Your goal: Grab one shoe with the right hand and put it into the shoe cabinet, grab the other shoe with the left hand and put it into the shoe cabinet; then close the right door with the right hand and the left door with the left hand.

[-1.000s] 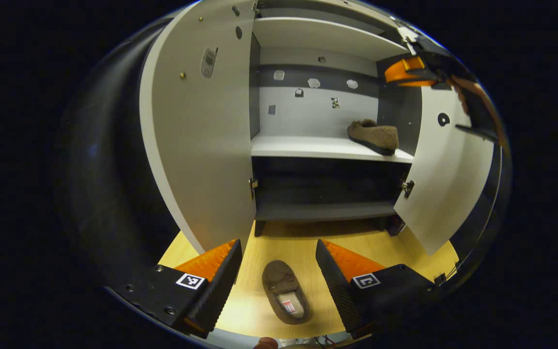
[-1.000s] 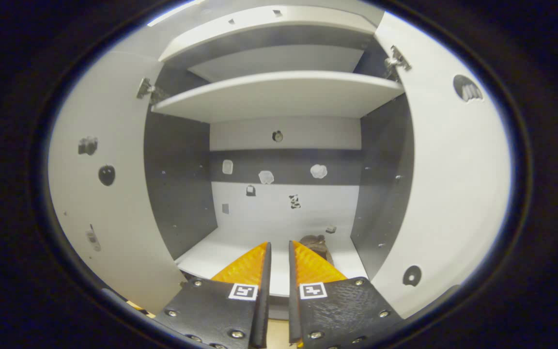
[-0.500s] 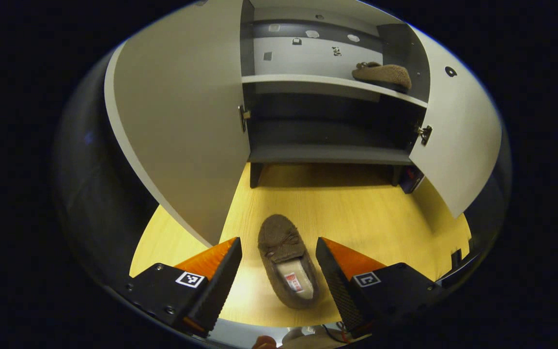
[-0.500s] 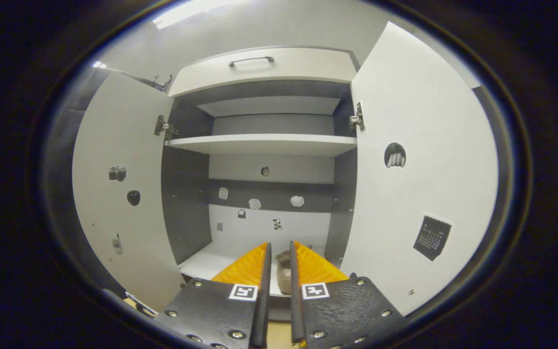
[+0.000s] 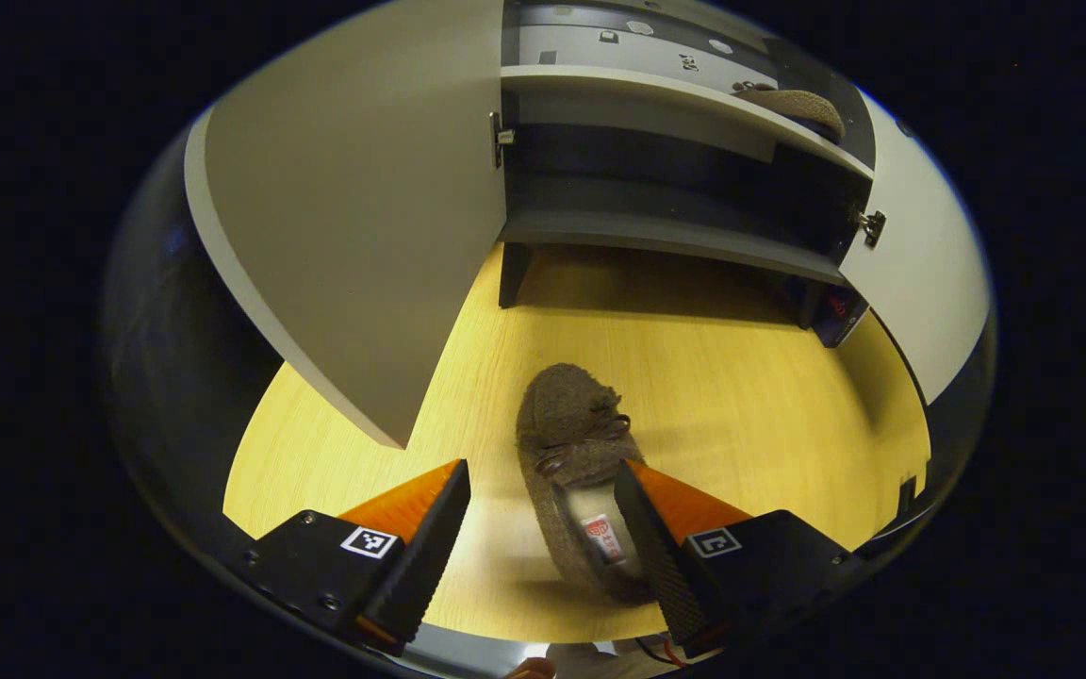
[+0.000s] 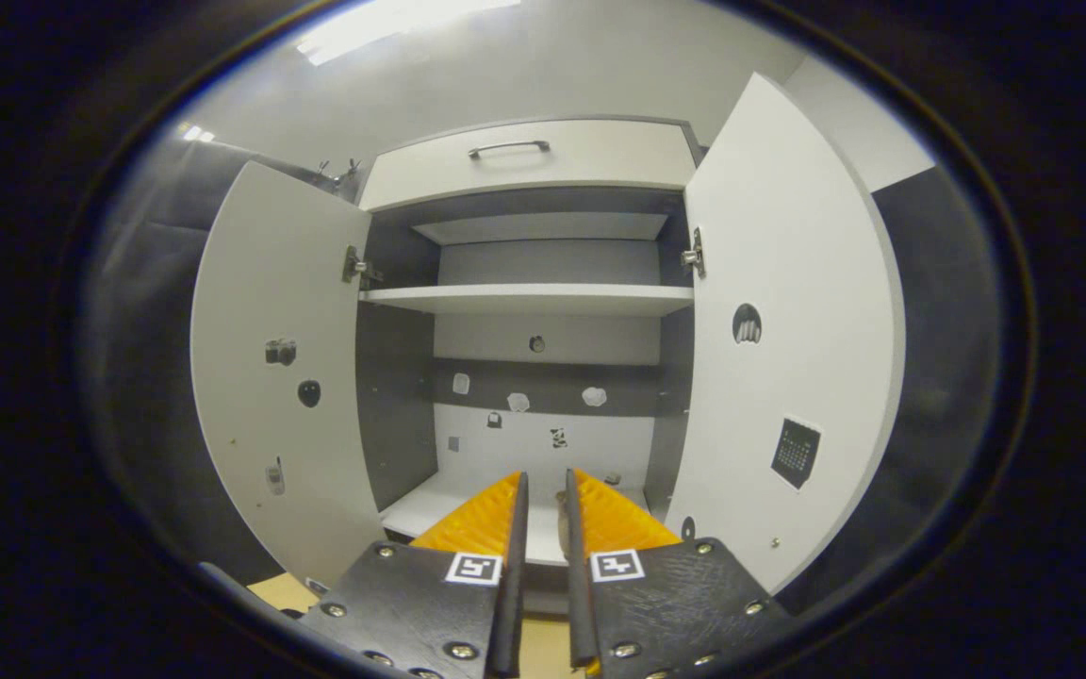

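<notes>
Shoe cabinet [image 6: 524, 170] holding one shoe [image 5: 793, 100], left hand-held gripper [image 5: 543, 509] wide, right [image 6: 540, 509] narrow.

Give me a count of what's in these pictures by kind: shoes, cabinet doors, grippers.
Shoes: 2, one on the floor, one on the cabinet shelf
Open cabinet doors: 2, left door, right door
Grippers: 2, left gripper, right gripper
Total: 6
</notes>
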A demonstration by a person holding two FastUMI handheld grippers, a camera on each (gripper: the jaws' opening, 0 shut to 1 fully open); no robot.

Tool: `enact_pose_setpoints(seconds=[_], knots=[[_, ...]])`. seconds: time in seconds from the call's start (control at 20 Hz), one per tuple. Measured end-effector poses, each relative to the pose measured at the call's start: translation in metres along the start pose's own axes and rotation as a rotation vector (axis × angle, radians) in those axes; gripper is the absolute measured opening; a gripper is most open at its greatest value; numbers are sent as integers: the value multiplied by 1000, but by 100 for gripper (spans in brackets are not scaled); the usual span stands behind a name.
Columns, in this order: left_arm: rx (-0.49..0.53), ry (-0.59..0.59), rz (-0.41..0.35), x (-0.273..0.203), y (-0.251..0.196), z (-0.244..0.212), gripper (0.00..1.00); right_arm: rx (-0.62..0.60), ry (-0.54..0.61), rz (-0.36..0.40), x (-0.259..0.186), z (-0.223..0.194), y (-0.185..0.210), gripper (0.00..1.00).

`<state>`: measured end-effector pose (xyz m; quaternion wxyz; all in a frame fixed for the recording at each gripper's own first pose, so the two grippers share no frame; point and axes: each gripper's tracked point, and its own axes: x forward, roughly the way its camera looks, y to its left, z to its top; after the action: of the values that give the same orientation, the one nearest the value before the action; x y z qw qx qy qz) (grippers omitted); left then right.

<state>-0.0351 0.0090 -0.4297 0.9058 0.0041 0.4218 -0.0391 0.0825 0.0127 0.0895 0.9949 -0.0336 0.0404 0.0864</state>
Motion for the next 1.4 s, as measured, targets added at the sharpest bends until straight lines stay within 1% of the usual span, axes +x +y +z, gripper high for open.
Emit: enact_pose_setpoints(seconds=[0.1, 0.15, 0.25, 0.45, 0.7, 0.75, 0.8, 0.95, 1.0, 1.05, 1.1, 1.15, 1.2, 1.25, 1.3, 1.35, 1.4], knots=[[-10, 4, -9, 10, 1, -5, 96, -13, -13, -13, -9, 4, -4, 20], [-18, 9, -26, 14, -2, -6, 96, -23, -12, -22, -12, 2, -6, 20], [-23, 10, -28, 20, -2, -10, 97, -45, -7, -37, -17, -1, -12, 21], [-54, 29, -49, 27, -8, -25, 95, -48, -1, -61, -22, -3, -18, 21], [-96, 45, -52, 43, -6, -38, 93, -81, 6, -75, -26, -9, -22, 21], [-97, 47, -47, 47, -6, -41, 96, -81, 12, -76, -28, -10, -24, 21], [-95, 50, -43, 49, -5, -43, 90, -82, 18, -77, -28, -11, -25, 21], [-99, 28, -56, 55, -8, -37, 87, -88, 32, -84, -28, -16, -27, 21], [-100, 33, -67, 61, -10, -37, 83, -93, 34, -86, -28, -17, -27, 21], [-108, 33, -87, 66, -15, -37, 81, -102, 34, -88, -27, -18, -27, 21], [-108, 29, -81, 67, -13, -35, 68, -115, 34, -89, -29, -18, -27, 21], [-105, 25, -83, 68, -13, -34, 62, -129, 37, -93, -31, -19, -29, 23], [-96, 25, -77, 70, -11, -34, 61, -139, 35, -99, -34, -18, -30, 23], [-86, 26, -78, 70, -9, -33, 58, -144, 33, -99, -35, -17, -29, 23], [-72, 24, -61, 71, -5, -31, 49, -147, 35, -102, -35, -17, -29, 23], [-66, 22, -35, 75, -1, -30, 43, -147, 36, -104, -36, -19, -30, 23], [-61, 24, 0, 73, 5, -25, 22, -144, 36, -107, -37, -19, -31, 23]])
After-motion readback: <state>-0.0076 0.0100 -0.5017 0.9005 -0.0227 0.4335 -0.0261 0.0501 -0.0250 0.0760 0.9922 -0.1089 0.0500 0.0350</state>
